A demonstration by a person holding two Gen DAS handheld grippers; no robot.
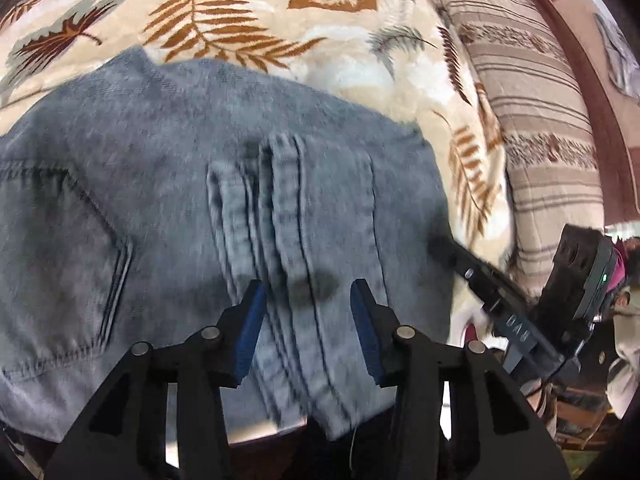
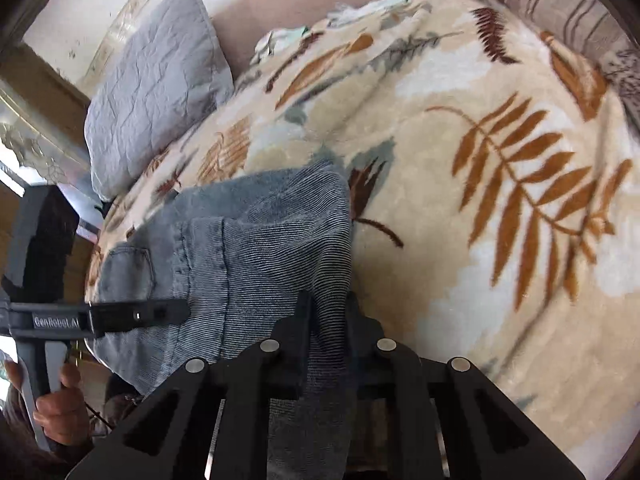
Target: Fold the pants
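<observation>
Grey-blue jeans (image 1: 224, 184) lie folded on a beige leaf-print blanket (image 1: 256, 12). In the left wrist view my left gripper (image 1: 308, 292) is open just above the jeans' seam, blue pads apart, holding nothing. My right gripper (image 1: 444, 248) shows at the jeans' right edge. In the right wrist view my right gripper (image 2: 328, 304) is shut on a fold of the jeans (image 2: 256, 240), which runs between its fingers. The left gripper (image 2: 176, 308) reaches in from the left over the jeans.
A striped pillow (image 1: 536, 92) lies at the bed's right side. A grey pillow (image 2: 156, 84) leans at the headboard. Small pale cloths (image 2: 284, 40) lie at the blanket's far end. The blanket (image 2: 500, 160) stretches to the right.
</observation>
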